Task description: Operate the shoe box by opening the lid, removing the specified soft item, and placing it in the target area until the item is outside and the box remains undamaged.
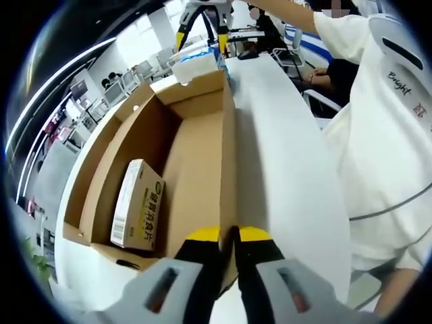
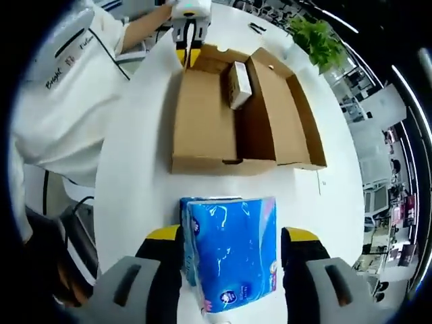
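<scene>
Two grippers: right gripper (image 2: 231, 241) clasping blue tissue pack (image 2: 233, 256), left gripper (image 1: 228, 236) pinching cardboard box (image 1: 196, 142) wall, shirt (image 1: 385, 135) reading "Bright".

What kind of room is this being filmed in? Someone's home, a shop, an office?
Most likely an open-plan office or lab: a long white table, rows of desks and chairs behind, ceiling strip lights and a potted plant.

The open brown cardboard shoe box (image 2: 223, 121) lies on the white table, a small carton (image 2: 239, 84) inside. The blue plastic-wrapped tissue pack (image 2: 233, 253), apparently soft, sits outside, near the box.
</scene>
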The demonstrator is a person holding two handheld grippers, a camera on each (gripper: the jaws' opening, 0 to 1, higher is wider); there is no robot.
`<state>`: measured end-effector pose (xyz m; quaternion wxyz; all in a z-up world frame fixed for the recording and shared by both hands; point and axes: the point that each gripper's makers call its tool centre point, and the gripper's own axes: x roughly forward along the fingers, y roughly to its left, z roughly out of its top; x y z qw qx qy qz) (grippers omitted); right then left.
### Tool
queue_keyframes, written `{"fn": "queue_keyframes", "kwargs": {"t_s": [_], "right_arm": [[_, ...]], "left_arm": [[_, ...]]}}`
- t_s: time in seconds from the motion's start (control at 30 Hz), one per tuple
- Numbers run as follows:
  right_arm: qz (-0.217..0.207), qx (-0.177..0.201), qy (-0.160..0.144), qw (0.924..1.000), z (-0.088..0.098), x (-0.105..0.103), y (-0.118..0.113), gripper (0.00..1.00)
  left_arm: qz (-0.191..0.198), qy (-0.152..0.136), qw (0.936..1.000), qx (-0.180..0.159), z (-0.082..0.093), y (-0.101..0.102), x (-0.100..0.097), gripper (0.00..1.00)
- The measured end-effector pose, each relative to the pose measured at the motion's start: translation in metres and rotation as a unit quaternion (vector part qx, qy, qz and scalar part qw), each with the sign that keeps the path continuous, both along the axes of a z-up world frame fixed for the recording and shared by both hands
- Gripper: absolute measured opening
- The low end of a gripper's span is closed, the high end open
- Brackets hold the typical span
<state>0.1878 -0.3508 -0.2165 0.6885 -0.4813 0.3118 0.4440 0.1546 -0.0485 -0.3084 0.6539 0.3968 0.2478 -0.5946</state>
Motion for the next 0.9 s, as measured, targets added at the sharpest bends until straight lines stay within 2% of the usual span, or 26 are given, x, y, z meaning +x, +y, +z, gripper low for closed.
{"fn": "queue_keyframes", "kwargs": {"t_s": [0.07, 0.13, 0.2, 0.27, 0.33, 0.4, 0.47, 0.5, 0.53, 0.63, 0.67, 0.7, 0.73, 0.8, 0.83, 0.9], "right_arm": [[-0.016, 0.008, 0.001, 0.9998, 0.0, 0.003, -0.003, 0.58], [-0.022, 0.007, -0.017, 0.9996, 0.002, 0.01, -0.007, 0.53], [-0.024, 0.024, -0.021, 0.9992, 0.005, 0.01, -0.004, 0.52], [-0.025, 0.051, -0.04, 0.9976, 0.013, 0.015, 0.003, 0.49], [-0.011, 0.08, -0.021, 0.9965, 0.018, 0.005, 0.012, 0.44], [0.002, 0.119, -0.029, 0.9925, 0.027, 0.002, 0.023, 0.45], [0.018, 0.135, -0.017, 0.9906, 0.029, -0.008, 0.029, 0.45], [0.025, 0.159, -0.033, 0.9864, 0.036, -0.007, 0.036, 0.45], [0.025, 0.179, -0.036, 0.9829, 0.04, -0.007, 0.04, 0.45], [0.018, 0.251, -0.06, 0.9659, 0.059, -0.005, 0.052, 0.46], [0.005, 0.265, -0.083, 0.9606, 0.067, 0.001, 0.05, 0.45], [-0.025, 0.282, -0.111, 0.9527, 0.076, 0.01, 0.047, 0.43], [-0.062, 0.298, -0.156, 0.9396, 0.091, 0.023, 0.04, 0.41], [-0.066, 0.312, -0.196, 0.9271, 0.106, 0.027, 0.04, 0.42], [-0.09, 0.331, -0.216, 0.9144, 0.116, 0.031, 0.038, 0.43], [-0.113, 0.354, -0.226, 0.9002, 0.123, 0.035, 0.036, 0.42]], "left_arm": [[0.001, 0.002, 1.0, 0.0, 0.0, 0.0, 0.0, 0.06], [0.001, 0.0, 1.0, 0.0, 0.0, 0.0, 0.0, 0.06], [0.003, 0.0, 1.0, 0.0, 0.0, 0.0, 0.0, 0.06], [0.005, 0.0, 1.0, 0.001, 0.0, 0.0, 0.0, 0.06], [0.004, 0.001, 1.0, 0.0, 0.0, 0.0, 0.0, 0.06], [0.004, 0.001, 1.0, 0.0, 0.0, 0.0, 0.0, 0.06], [0.004, 0.002, 1.0, 0.0, 0.0, 0.0, 0.0, 0.06], [0.003, 0.002, 1.0, 0.0, 0.0, 0.0, 0.0, 0.06], [0.003, 0.001, 1.0, 0.0, 0.0, 0.0, 0.0, 0.06], [0.003, -0.001, 1.0, -0.001, 0.0, 0.0, 0.0, 0.06], [0.003, -0.002, 1.0, -0.001, 0.0, 0.0, 0.0, 0.06], [0.002, -0.003, 1.0, -0.002, 0.001, 0.0, 0.0, 0.06], [0.002, -0.003, 1.0, -0.003, 0.001, 0.0, 0.0, 0.06], [0.002, -0.002, 1.0, -0.003, 0.001, 0.0, 0.0, 0.06], [0.002, -0.002, 1.0, -0.003, 0.001, 0.0, 0.0, 0.06], [0.002, -0.002, 1.0, -0.003, 0.001, 0.0, 0.0, 0.06]]}}
